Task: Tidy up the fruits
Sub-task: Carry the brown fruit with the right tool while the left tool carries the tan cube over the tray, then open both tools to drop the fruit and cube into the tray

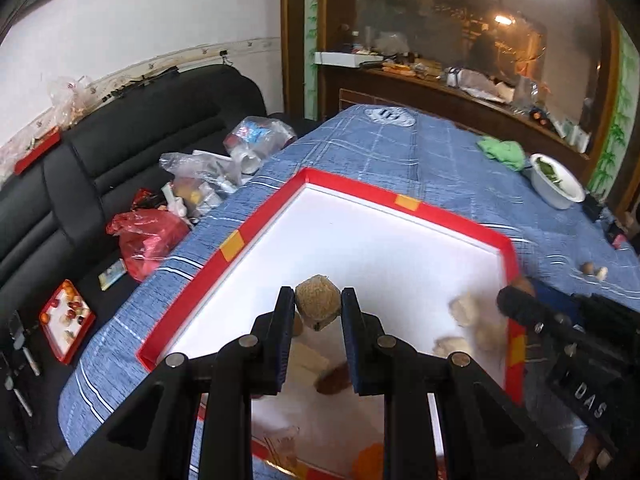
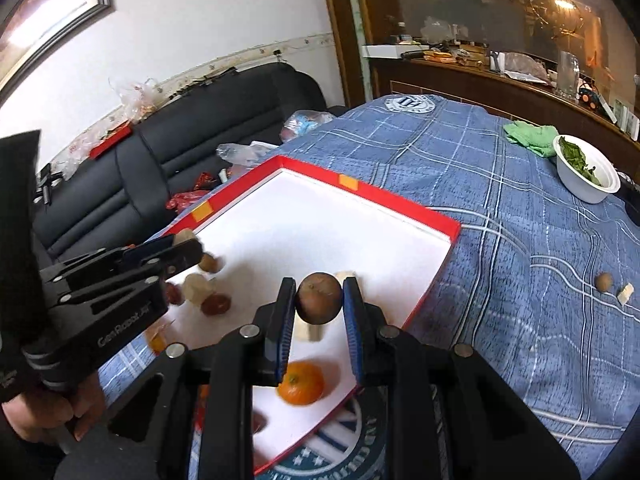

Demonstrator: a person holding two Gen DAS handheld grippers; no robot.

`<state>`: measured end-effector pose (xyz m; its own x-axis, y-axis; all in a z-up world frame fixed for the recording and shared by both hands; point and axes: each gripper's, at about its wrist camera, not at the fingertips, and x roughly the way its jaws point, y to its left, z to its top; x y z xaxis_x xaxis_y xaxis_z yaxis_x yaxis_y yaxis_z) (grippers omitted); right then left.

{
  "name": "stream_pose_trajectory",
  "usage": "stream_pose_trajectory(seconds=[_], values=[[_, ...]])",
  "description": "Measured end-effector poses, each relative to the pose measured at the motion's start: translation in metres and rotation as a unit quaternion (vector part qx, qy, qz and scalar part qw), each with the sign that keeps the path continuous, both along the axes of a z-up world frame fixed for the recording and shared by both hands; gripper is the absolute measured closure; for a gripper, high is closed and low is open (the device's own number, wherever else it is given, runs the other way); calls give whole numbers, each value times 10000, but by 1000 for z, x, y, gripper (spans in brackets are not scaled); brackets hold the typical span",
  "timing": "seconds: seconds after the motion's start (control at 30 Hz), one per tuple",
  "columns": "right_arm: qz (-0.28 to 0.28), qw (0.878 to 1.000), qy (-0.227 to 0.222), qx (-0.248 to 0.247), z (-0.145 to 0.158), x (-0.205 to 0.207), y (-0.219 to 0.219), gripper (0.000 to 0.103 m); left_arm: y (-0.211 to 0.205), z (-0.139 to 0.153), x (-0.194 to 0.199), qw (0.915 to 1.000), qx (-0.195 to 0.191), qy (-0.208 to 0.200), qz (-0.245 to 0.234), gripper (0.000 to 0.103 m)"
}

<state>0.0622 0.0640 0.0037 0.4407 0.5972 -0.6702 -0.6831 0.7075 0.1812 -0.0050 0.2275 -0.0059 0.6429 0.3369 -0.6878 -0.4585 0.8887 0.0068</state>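
My left gripper (image 1: 317,300) is shut on a rough tan fruit (image 1: 318,312) and hangs over the white floor of a red-rimmed tray (image 1: 260,224). My right gripper (image 2: 319,292) is shut on a smooth round brown fruit (image 2: 319,300) above the same tray (image 2: 436,216), near its right rim. In the tray lie an orange (image 2: 301,384), a red fruit (image 2: 216,304), a small brown fruit (image 2: 210,263) and pale pieces (image 2: 196,286). In the right wrist view the left gripper (image 2: 186,246) shows at the left, held by a hand (image 2: 44,412).
The tray sits on a blue checked cloth (image 2: 500,240). On the cloth to the right lie a small brown fruit (image 2: 604,281) and a pale piece (image 2: 625,293). Farther back stand a white bowl of greens (image 2: 586,174) and a green rag (image 2: 528,136). A cluttered black sofa (image 1: 120,168) runs along the left.
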Motion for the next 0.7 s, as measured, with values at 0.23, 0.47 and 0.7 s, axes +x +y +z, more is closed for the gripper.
stream_pose_trajectory(seconds=[0.23,0.47,0.7], values=[[-288,9995,132,-93,-9,28,18,77,7,-6,8,9996,163,153,145,80],[-381,9978,377,-385,-27,41,32,63,5,-2,5,9987,351,149,352,26],[-367,9990,159,-184,-9,32,3,35,-23,21,5,9993,146,-354,55,26]])
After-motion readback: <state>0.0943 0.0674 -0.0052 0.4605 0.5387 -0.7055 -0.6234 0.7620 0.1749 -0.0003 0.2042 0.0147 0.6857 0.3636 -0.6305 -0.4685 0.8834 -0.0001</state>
